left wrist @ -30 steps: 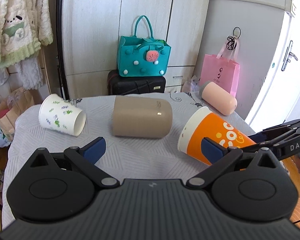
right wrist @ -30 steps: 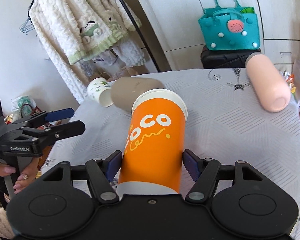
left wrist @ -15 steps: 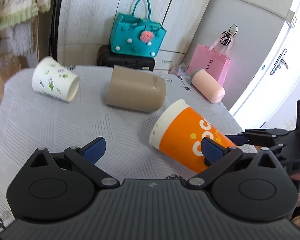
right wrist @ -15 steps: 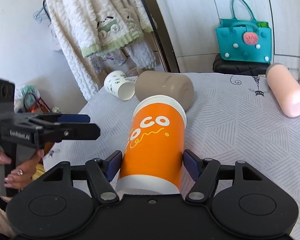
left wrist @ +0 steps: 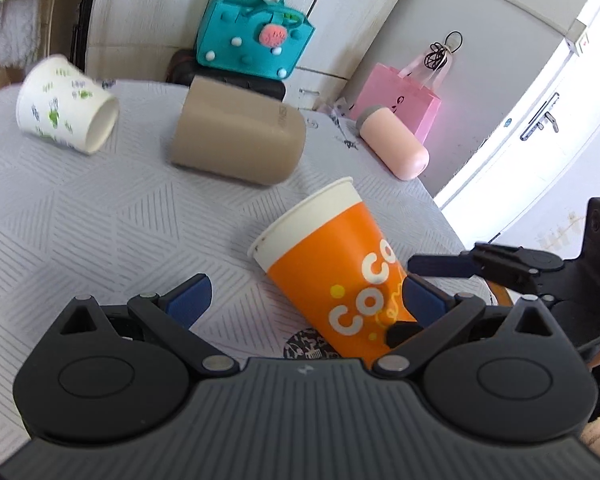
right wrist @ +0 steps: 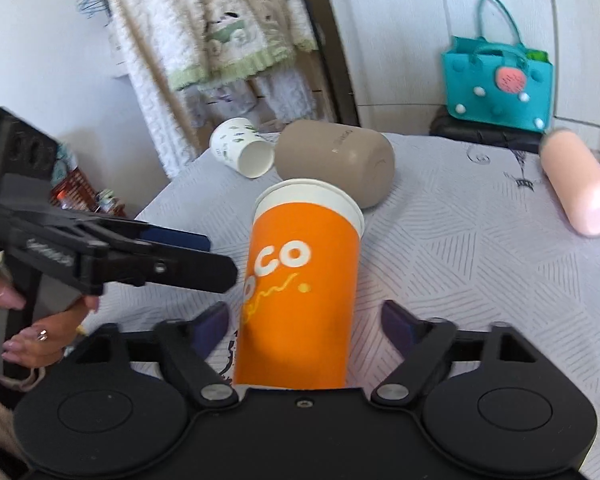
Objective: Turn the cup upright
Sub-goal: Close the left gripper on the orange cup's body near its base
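Note:
The orange paper cup (left wrist: 340, 264) with white lettering stands nearly upright, tilted a little, near the table's front right; it also shows in the right wrist view (right wrist: 300, 292). My right gripper (right wrist: 306, 322) is open, its blue pads apart from the cup's sides, the cup between them. My left gripper (left wrist: 300, 300) is open, close beside the cup, its right pad next to the cup's lower side. The right gripper's fingers (left wrist: 460, 264) show behind the cup.
A beige tumbler (left wrist: 236, 140), a white leaf-print paper cup (left wrist: 64, 104) and a pink bottle (left wrist: 392, 148) lie on their sides on the grey patterned tablecloth (left wrist: 100, 220). A teal bag (left wrist: 252, 36), pink bag and cabinets stand behind the table.
The orange cup has tipped from lying tilted to nearly upright. The right gripper's pads have opened away from it. The left gripper has moved in closer to the cup.

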Available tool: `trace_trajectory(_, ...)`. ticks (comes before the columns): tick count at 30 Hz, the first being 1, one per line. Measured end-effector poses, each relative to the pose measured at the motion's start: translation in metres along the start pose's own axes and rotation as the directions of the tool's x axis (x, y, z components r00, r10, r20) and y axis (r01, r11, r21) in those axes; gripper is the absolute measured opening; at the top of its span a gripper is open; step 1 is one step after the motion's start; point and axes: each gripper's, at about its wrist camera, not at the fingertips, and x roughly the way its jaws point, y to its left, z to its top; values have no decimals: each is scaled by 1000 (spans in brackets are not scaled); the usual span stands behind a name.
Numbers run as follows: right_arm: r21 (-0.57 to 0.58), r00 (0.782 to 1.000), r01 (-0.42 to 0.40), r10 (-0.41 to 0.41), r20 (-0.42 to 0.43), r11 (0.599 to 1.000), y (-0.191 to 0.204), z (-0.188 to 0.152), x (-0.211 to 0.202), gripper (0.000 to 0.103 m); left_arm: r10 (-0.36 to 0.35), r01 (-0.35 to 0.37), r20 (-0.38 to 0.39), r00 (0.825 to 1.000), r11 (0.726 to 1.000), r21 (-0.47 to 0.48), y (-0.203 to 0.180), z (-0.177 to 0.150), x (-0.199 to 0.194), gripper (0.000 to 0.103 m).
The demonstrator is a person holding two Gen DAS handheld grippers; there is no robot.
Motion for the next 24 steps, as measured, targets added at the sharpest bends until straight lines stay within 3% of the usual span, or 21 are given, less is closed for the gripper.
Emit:
trace_trajectory(6, -65, 995, -56, 51, -81, 996, -2, 7, 4, 93, -92, 89, -57, 994, 994, -63, 4, -3, 16, 103)
trace_trajectory(13, -60, 980, -123, 112, -165, 991, -13, 17, 15, 93, -155, 139, -111, 982, 980, -139, 3, -2, 49, 103)
trace_trajectory(24, -39, 961, -242, 233, -150, 970, -24, 18, 18, 93, -178, 168, -57, 982, 974, -152, 7, 0, 51, 97)
